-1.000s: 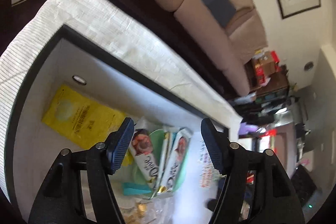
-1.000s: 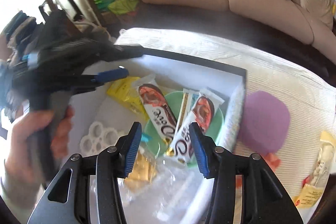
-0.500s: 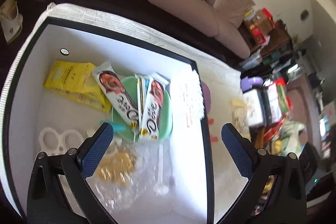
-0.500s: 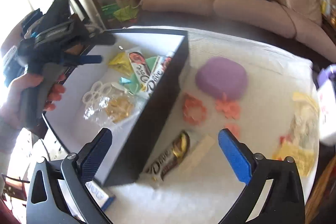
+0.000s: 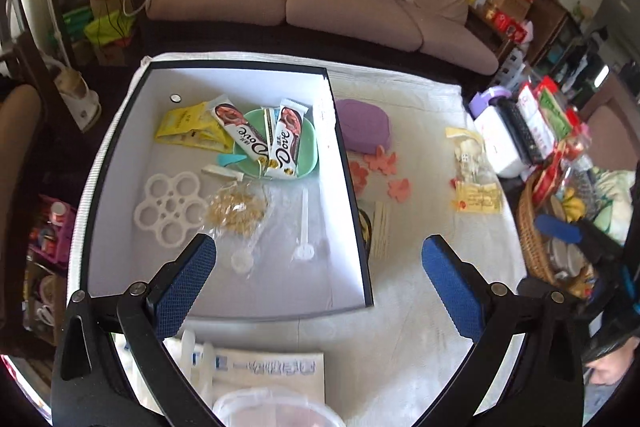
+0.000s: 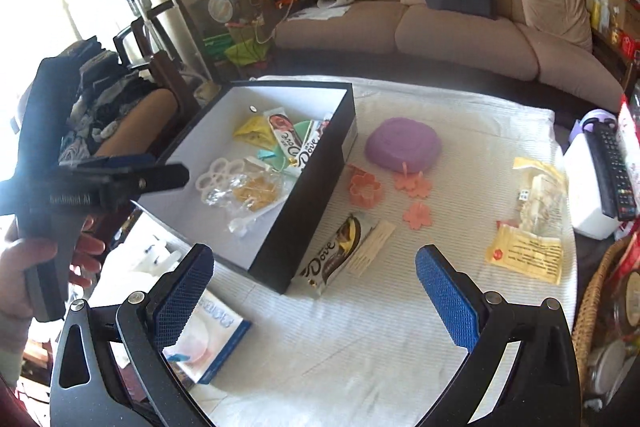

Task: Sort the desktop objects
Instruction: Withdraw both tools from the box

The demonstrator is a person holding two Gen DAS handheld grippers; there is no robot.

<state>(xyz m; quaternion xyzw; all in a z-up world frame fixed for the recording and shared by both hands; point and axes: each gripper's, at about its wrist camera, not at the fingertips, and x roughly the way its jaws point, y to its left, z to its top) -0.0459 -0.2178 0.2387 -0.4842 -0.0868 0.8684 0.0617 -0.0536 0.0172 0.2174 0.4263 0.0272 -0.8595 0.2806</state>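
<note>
Nearest, the right gripper hangs with its blue pads spread wide and nothing between them. Just beyond it, on the white ribbed cloth, lies the brown foil-wrapped Dove chocolate bar, touching the near right corner of the black white-lined box. Its long axis slants from near-left to far-right. The left gripper, equally wide and empty, hangs over the box's near right corner, so the right is likely better placed.

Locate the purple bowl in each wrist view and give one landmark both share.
Left wrist: the purple bowl lies upside down just right of the box, above centre.
Right wrist: it sits right of the box, near centre.
Shared landmark: the green bowl holding two chocolate bars inside the box.
</note>
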